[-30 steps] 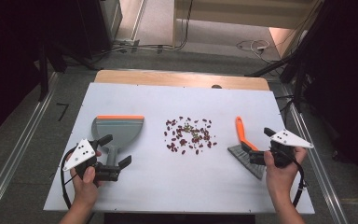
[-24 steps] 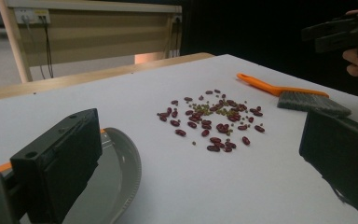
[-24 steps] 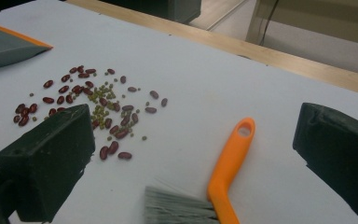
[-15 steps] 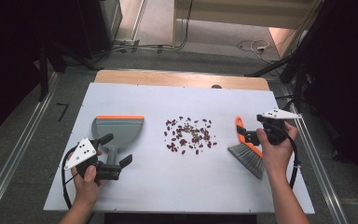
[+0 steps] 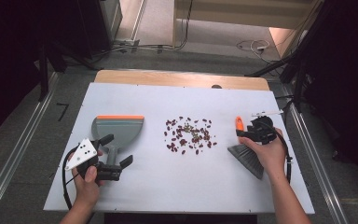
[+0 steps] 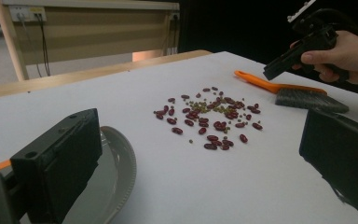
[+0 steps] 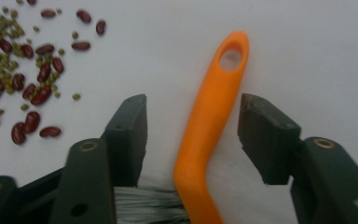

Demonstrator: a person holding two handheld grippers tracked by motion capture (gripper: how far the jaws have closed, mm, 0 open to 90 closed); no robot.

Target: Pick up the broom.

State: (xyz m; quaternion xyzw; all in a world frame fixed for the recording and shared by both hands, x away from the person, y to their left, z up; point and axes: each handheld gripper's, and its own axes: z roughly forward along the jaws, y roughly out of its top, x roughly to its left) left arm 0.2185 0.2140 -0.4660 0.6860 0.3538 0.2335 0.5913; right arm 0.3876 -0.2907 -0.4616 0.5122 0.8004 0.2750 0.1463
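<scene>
Lying on the white desk (image 5: 177,186) in the high view, red and green beans (image 5: 189,135) are sitting between a grey dustpan (image 5: 118,130) and an orange-handled brush (image 5: 245,149). In the left gripper view, the left gripper (image 6: 200,168) is holding its fingers apart beside the dustpan. In the right gripper view, the right gripper (image 7: 193,135) is straddling the brush handle (image 7: 212,116), fingers open, not touching.

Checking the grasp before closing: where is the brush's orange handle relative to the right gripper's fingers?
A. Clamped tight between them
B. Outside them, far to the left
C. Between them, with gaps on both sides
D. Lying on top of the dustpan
C: in the right gripper view the orange handle lies between the open right gripper, with white table visible on either side.
</scene>
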